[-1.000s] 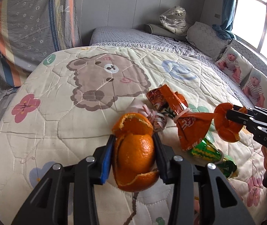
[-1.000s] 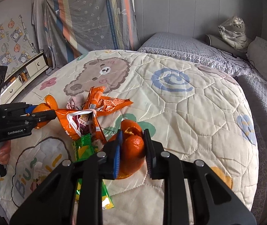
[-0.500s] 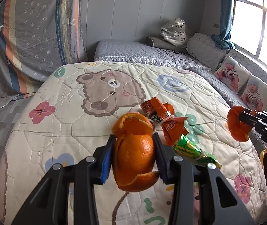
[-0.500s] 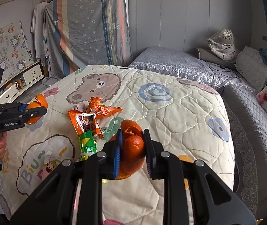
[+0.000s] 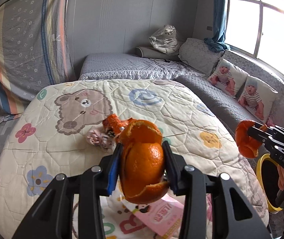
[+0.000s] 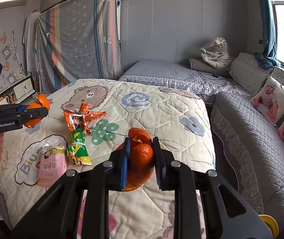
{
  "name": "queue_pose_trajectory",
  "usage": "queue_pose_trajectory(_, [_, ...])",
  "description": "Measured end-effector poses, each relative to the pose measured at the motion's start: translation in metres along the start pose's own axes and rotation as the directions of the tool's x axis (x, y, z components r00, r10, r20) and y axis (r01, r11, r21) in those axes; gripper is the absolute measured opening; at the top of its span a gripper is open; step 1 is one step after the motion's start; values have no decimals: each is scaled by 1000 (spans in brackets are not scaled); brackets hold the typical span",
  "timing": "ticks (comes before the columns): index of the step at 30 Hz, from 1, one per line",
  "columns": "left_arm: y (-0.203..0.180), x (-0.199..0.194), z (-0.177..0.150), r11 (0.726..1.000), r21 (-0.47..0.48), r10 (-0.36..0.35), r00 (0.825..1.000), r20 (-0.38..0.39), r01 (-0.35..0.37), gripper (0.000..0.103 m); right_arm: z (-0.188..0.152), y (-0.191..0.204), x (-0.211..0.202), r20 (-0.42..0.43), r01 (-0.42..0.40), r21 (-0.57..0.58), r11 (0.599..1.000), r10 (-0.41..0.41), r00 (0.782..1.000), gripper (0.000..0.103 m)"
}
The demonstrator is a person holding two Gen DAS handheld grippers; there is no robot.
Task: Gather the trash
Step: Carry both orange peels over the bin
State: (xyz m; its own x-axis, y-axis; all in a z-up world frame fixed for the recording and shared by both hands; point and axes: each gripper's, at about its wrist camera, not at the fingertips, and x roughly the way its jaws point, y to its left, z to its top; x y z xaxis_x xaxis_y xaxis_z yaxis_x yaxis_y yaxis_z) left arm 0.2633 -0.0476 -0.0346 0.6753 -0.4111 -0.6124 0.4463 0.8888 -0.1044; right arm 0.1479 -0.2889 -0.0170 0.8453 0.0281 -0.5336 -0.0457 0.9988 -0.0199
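**A:** Both tools have lifted off the cartoon-printed quilted bedspread [image 6: 161,107] and drawn back, each carrying a load. The left tool [image 5: 142,163] pinches a curled orange mandarin peel [image 5: 142,167] between its pads; the right tool [image 6: 141,159] is pressed nearly together on a second, smaller crumpled orange peel [image 6: 141,157]. A second ago both sat low among the wrappers; now the litter lies well ahead of them.

**B:** So two pieces of trash are collected?

**A:** Lifted, not binned, by my reading. A round yellow-rimmed bin [image 5: 266,181] shows just below the right tool, beside the bed's edge, so the drop looks close.

**B:** What is left on the bed?

**A:** Ahead of the right tool and to its left: a torn orange foil snack wrapper [image 6: 78,117], a green foil packet [image 6: 79,149] touching it on the near side, and a pink-and-white printed pouch [image 6: 52,165] just beside that. Ahead of the left tool, a crumpled pale pink tissue [image 5: 98,140] lies next to the orange wrapper.

**B:** Any obstacle?

**A:** None visible between tool and bin; a loose peel could shed bits.
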Motion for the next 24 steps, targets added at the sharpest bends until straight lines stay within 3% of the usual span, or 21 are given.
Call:
queue_pose_trajectory(11, [-92,6,-1,990,98,-100,995,5,99,38,-34,-54,-45,8,100,97,990,-102,995,21])
queue_pose_trajectory(24, [-205,19,-18,941,191,-273,960,-57,278,38,-87,-117,-99,-26,252,222,942,-253,967,21])
